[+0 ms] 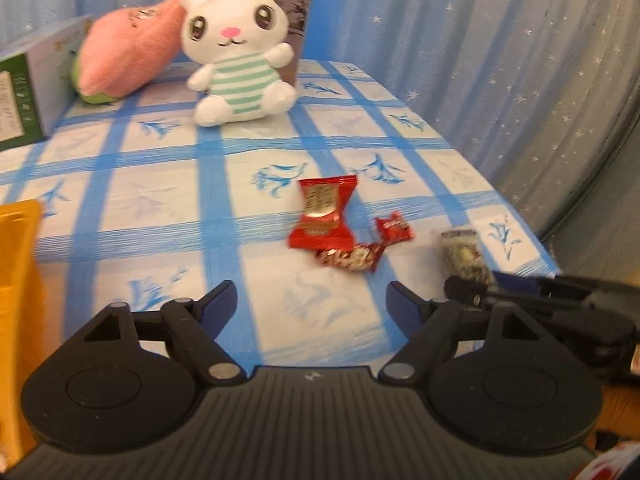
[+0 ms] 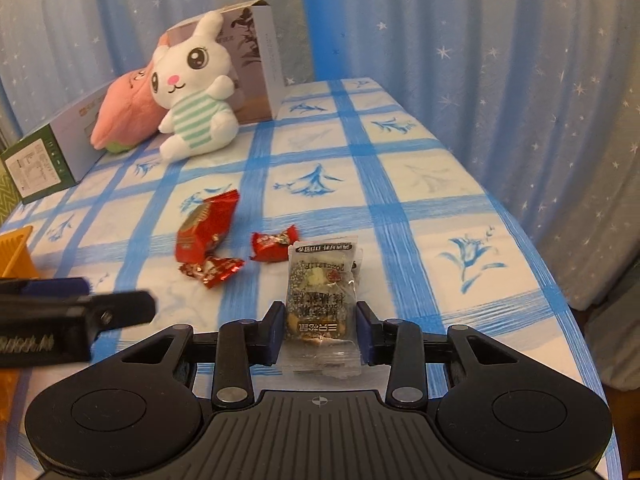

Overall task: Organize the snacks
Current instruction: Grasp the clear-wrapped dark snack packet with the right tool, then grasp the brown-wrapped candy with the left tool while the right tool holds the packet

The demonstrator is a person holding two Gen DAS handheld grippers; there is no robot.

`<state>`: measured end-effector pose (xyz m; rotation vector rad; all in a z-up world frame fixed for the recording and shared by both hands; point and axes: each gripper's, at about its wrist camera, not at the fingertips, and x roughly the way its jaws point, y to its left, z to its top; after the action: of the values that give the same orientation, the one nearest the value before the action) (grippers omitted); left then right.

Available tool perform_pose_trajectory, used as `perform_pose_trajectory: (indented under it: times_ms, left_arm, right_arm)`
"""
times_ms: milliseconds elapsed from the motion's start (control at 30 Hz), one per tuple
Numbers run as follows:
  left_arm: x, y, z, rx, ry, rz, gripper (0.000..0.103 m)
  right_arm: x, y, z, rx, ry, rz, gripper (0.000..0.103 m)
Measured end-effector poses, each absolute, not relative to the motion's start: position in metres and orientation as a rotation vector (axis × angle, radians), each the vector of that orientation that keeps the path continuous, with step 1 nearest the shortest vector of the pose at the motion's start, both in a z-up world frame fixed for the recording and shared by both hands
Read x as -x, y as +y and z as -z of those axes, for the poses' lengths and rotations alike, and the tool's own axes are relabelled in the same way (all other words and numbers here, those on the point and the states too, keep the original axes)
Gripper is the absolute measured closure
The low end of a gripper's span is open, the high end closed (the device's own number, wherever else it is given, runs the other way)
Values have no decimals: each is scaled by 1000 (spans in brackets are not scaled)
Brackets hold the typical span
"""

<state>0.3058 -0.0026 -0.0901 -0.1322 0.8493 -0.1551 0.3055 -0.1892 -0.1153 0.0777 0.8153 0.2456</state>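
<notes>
Three red snack packets lie together on the blue-checked tablecloth: a large red packet (image 1: 325, 213) (image 2: 205, 226), a small red candy (image 1: 394, 229) (image 2: 274, 245) and a red-and-silver candy (image 1: 350, 257) (image 2: 212, 270). A clear packet with a nut bar (image 2: 320, 300) (image 1: 464, 254) sits between the fingers of my right gripper (image 2: 322, 330), whose jaws stand close on both sides of it. My left gripper (image 1: 312, 304) is open and empty, just short of the red packets. It shows at the left of the right wrist view (image 2: 80, 312).
A white plush bunny (image 1: 236, 60) (image 2: 196, 88) and a pink plush (image 1: 128, 52) lean on boxes at the back. A green-and-white box (image 1: 24, 96) (image 2: 48, 152) lies at the left. A yellow container (image 1: 16, 300) (image 2: 16, 248) stands at the left edge. Blue starred curtain (image 2: 480, 60) behind.
</notes>
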Motion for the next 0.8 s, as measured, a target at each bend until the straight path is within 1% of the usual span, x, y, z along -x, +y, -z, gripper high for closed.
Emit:
perform_pose_trajectory:
  times_ms: [133, 200, 333, 400, 467, 533, 600, 667, 800]
  left_arm:
    - [-326, -11, 100, 156, 850, 187, 30]
    - [-335, -14, 107, 168, 857, 190, 35]
    - [-344, -23, 117, 168, 840, 218, 41]
    - [-347, -28, 121, 151, 834, 221, 47]
    - [-348, -33, 124, 127, 813, 221, 49]
    - [-349, -34, 125, 118, 800, 224, 56]
    - [-348, -35, 125, 109, 799, 228, 71]
    - [-344, -35, 124, 97, 805, 231, 75]
    - [-327, -32, 122, 93, 820, 235, 77]
  right_arm:
    - [-308, -197, 118, -93, 818, -236, 66]
    - [-309, -201, 118, -99, 809, -230, 66]
    - [-312, -207, 118, -113, 801, -224, 66]
    - [-313, -208, 119, -114, 802, -222, 66]
    - [-314, -208, 120, -115, 805, -223, 66]
    - [-314, -208, 120, -114, 805, -224, 66]
    - [-314, -206, 120, -112, 803, -228, 66]
    - [-314, -204, 120, -104, 803, -235, 66]
    - [-314, -201, 122, -99, 809, -248, 66]
